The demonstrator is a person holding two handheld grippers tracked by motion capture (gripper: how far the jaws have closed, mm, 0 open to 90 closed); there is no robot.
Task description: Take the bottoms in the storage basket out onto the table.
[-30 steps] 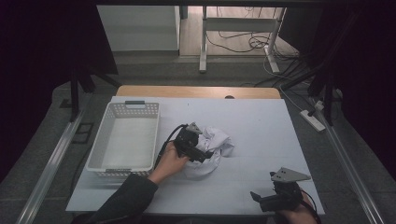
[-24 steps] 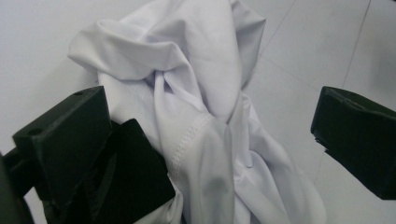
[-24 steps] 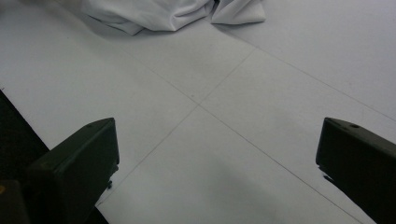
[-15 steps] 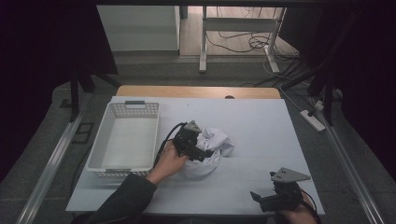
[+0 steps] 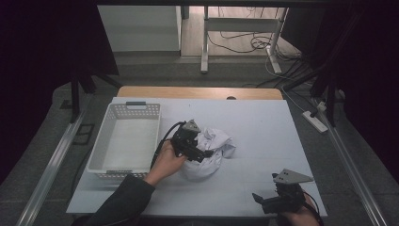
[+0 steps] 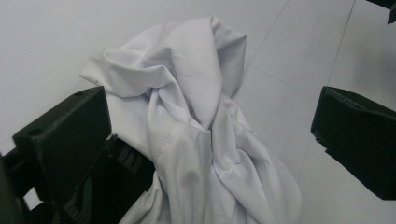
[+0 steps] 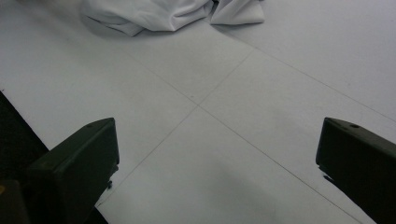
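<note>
High view / cloth: crumpled white cloth (image 5: pixel 209 150) sits mid-bench, just right of the white basket (image 5: pixel 123 141), not in it.
High view / left gripper: left gripper (image 5: pixel 200 151) is at the cloth's left edge, hand (image 5: pixel 165 160) behind it.
High view / basket: nothing inside as far as I can see, so the transfer looks not yet done.
High view / right gripper: right gripper (image 5: pixel 268 200) sits at the near right corner of the bench, well apart from the cloth.
High view / surface and room: bench (image 5: pixel 263 127) has a pale grey top with a wooden strip at the far edge; dark drapes both sides, cables and a power strip (image 5: pixel 316 121) on the floor beyond.
Left gripper view / jaws: wide open, cloth (image 6: pixel 196 140) bunched between them and lying against the left jaw; no pinch yet. Judgement: grasp is about to start, lift and drop-off remain.
Right gripper view / jaws: wide apart, holding nothing, bare bench (image 7: pixel 210 140) between them; cloth edge (image 7: pixel 154 14) at the top.
</note>
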